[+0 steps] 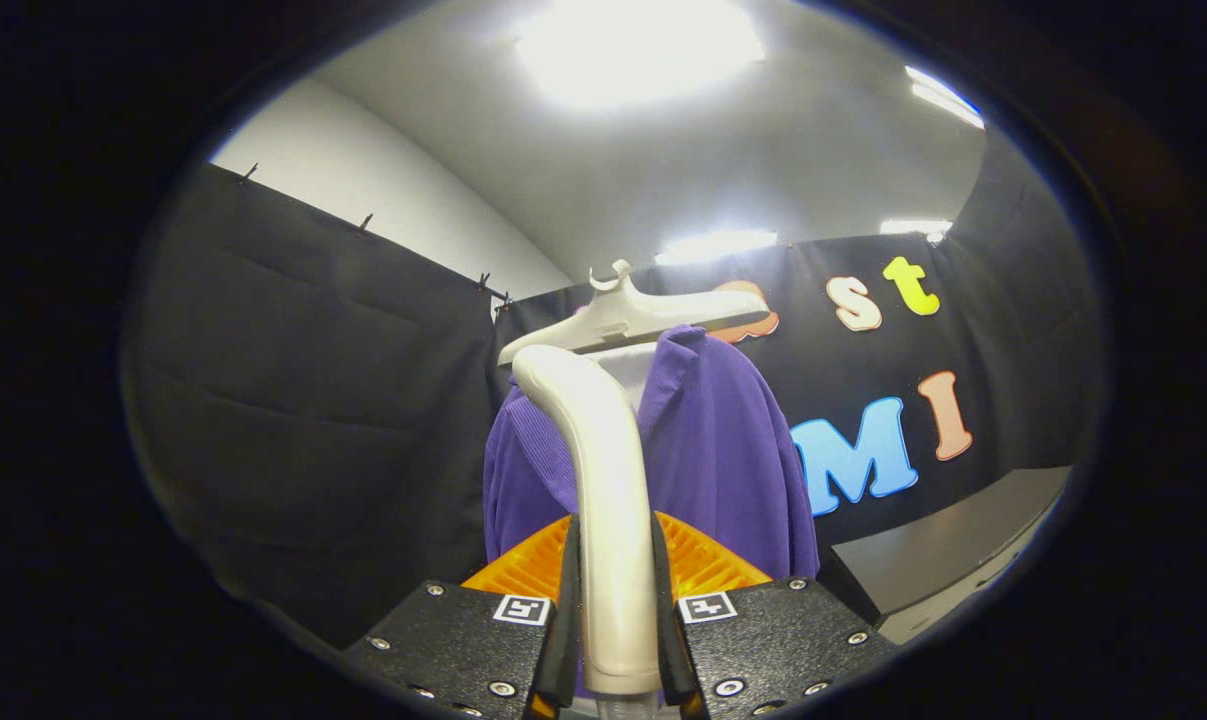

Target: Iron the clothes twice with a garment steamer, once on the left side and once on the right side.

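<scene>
Tongs (615, 590) clamping curved white steamer (603, 500)

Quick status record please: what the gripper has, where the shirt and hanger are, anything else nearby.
gripper: shut on the steamer handle
steamer handle: upright between the fingers, top curving toward the shirt
shirt: purple, hanging just beyond the handle
hanger: white, carrying the shirt
table: grey, beside the shirt
</scene>
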